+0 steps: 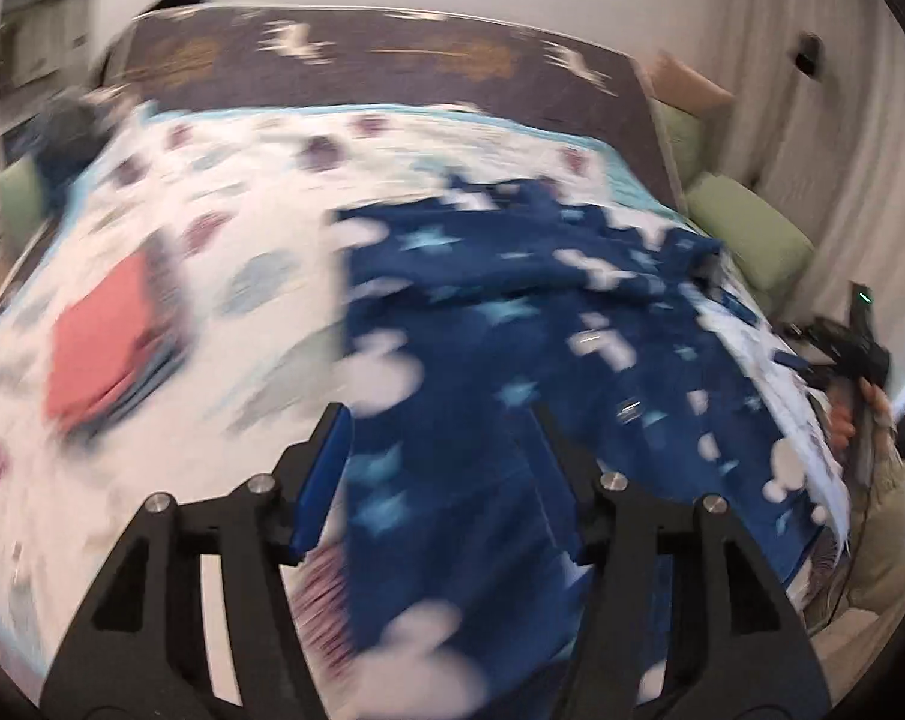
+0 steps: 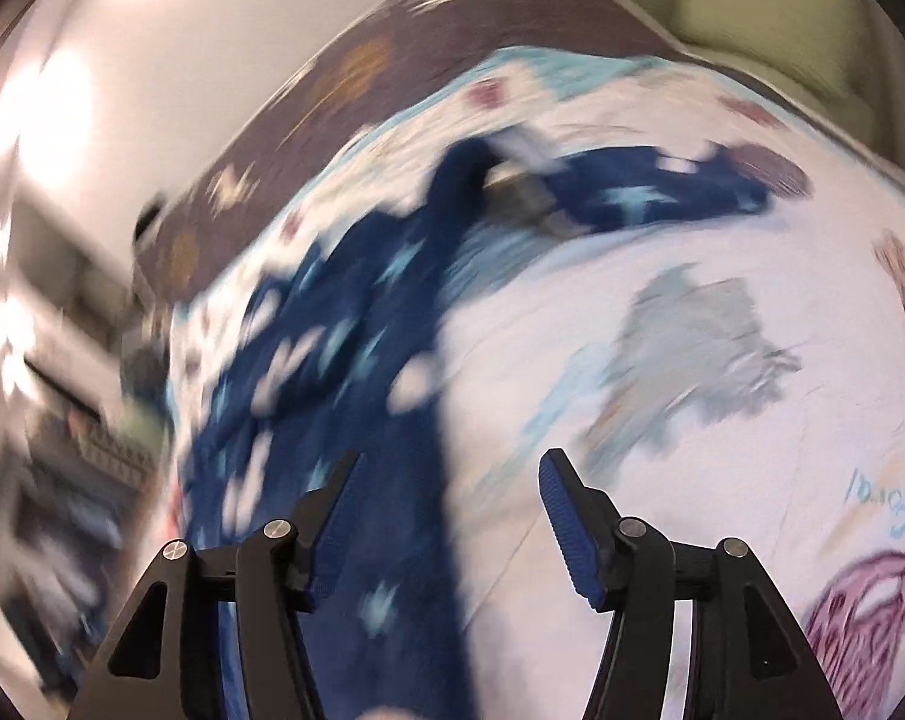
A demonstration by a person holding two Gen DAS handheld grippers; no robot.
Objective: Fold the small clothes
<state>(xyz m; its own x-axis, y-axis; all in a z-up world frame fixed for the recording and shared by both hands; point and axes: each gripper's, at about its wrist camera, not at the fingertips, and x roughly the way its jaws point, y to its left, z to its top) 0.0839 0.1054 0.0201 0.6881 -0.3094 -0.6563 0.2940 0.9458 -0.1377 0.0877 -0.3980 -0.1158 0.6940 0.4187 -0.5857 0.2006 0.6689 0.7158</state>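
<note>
A dark blue garment (image 1: pixel 512 324) with pale stars and white blobs lies spread and rumpled on the white patterned bedsheet (image 1: pixel 224 222). It also shows in the right wrist view (image 2: pixel 344 324), stretching from the lower left up to the far middle. My left gripper (image 1: pixel 440 414) is open and empty, just above the garment's near edge. My right gripper (image 2: pixel 449 468) is open and empty, over the garment's edge and the sheet. The right gripper and the hand on it show at the bed's right edge (image 1: pixel 860 354). Both views are blurred by motion.
A folded stack with a coral-red piece on top (image 1: pixel 110 348) lies on the sheet at left. A dark brown patterned headboard (image 1: pixel 392 54) runs along the far side. Green cushions (image 1: pixel 746 234) sit to the right of the bed, with curtains behind.
</note>
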